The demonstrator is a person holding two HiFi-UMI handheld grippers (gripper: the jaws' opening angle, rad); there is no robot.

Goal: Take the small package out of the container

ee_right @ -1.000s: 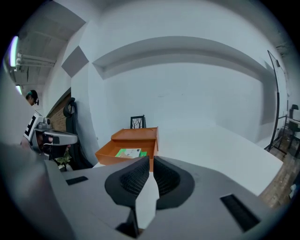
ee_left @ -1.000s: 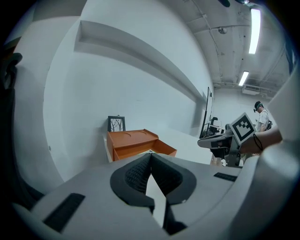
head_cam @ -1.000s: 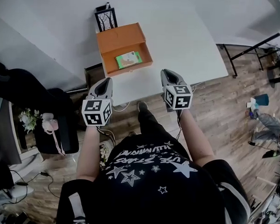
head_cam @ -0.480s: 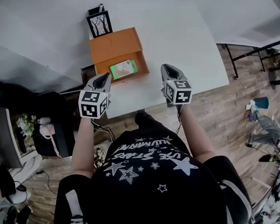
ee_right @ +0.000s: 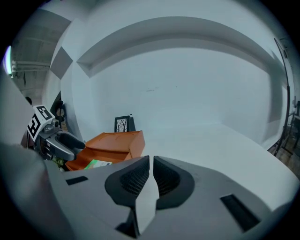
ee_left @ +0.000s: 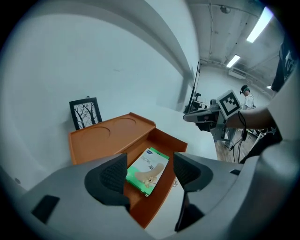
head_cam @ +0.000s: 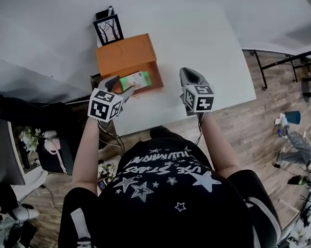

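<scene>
From the head view, the orange container [head_cam: 128,56] sits on the white table [head_cam: 209,41] with the small green package [head_cam: 135,80] lying flat in its open compartment. A framed tree picture [head_cam: 109,29] stands just behind the container. My left gripper [head_cam: 120,87] hangs at the container's near edge, and my right gripper [head_cam: 188,76] is off to the container's right.

In the left gripper view, my left gripper [ee_left: 150,161] is opening its jaws. The package [ee_left: 149,171] shows between them, untouched, inside the container [ee_left: 110,138].

In the right gripper view, my right gripper [ee_right: 151,164] is clenched on nothing, with the container [ee_right: 117,143] ahead to its left.
</scene>
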